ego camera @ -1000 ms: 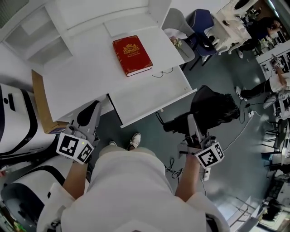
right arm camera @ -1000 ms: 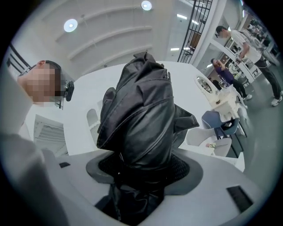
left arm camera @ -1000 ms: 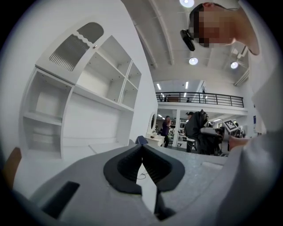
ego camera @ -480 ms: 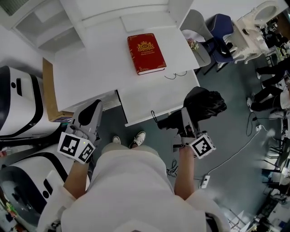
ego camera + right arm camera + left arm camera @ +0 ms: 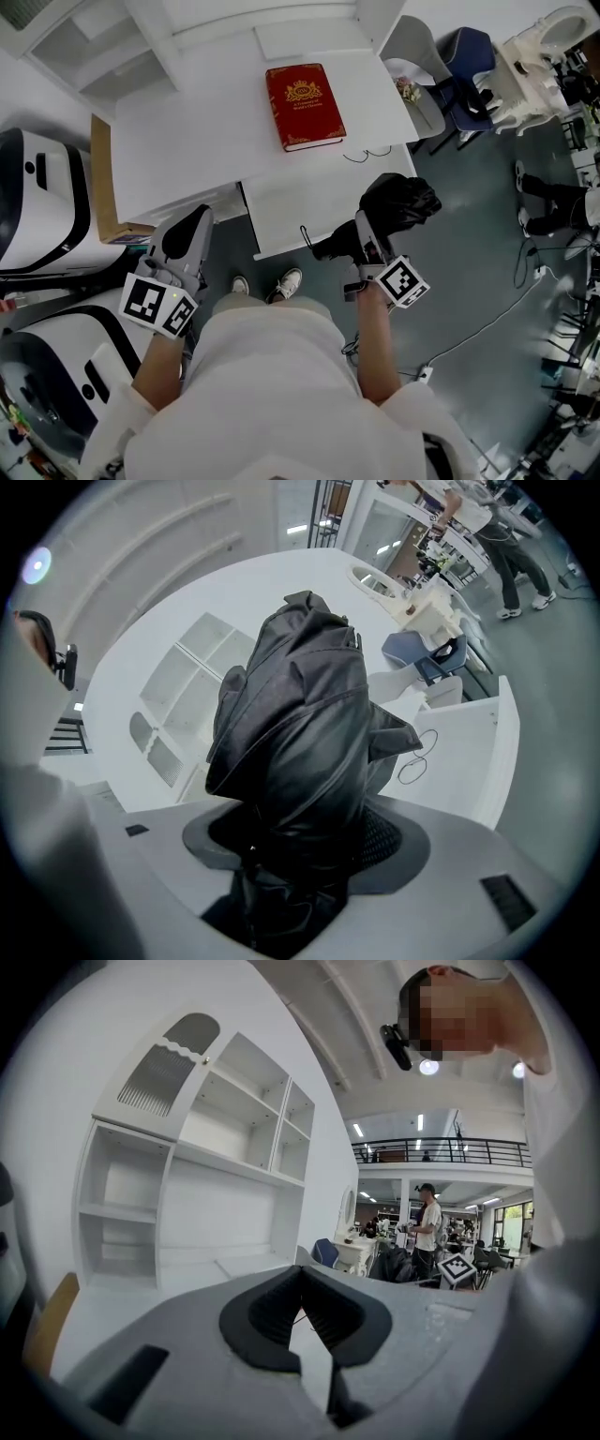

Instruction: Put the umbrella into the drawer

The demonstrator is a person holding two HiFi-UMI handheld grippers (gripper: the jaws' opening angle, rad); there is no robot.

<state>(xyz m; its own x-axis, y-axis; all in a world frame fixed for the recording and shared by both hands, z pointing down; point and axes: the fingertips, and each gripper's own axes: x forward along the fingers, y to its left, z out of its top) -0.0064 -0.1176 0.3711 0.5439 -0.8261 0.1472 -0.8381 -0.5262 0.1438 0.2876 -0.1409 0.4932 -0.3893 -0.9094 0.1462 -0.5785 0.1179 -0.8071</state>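
Black folded umbrella point(image 5: 398, 202), clamped by the right gripper point(image 5: 361, 232), is held just beside the open drawer's point(image 5: 281, 211) right edge, apparently ready for insertion; the left gripper point(image 5: 192, 223), closed and empty, stands clear left of the drawer.

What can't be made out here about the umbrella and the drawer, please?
- Head view: the drawer's right end, covered by the umbrella and right gripper.
- Right gripper view: the umbrella's handle; only bunched fabric shows between the tongs.
- Head view: the red book's cover print, too small.
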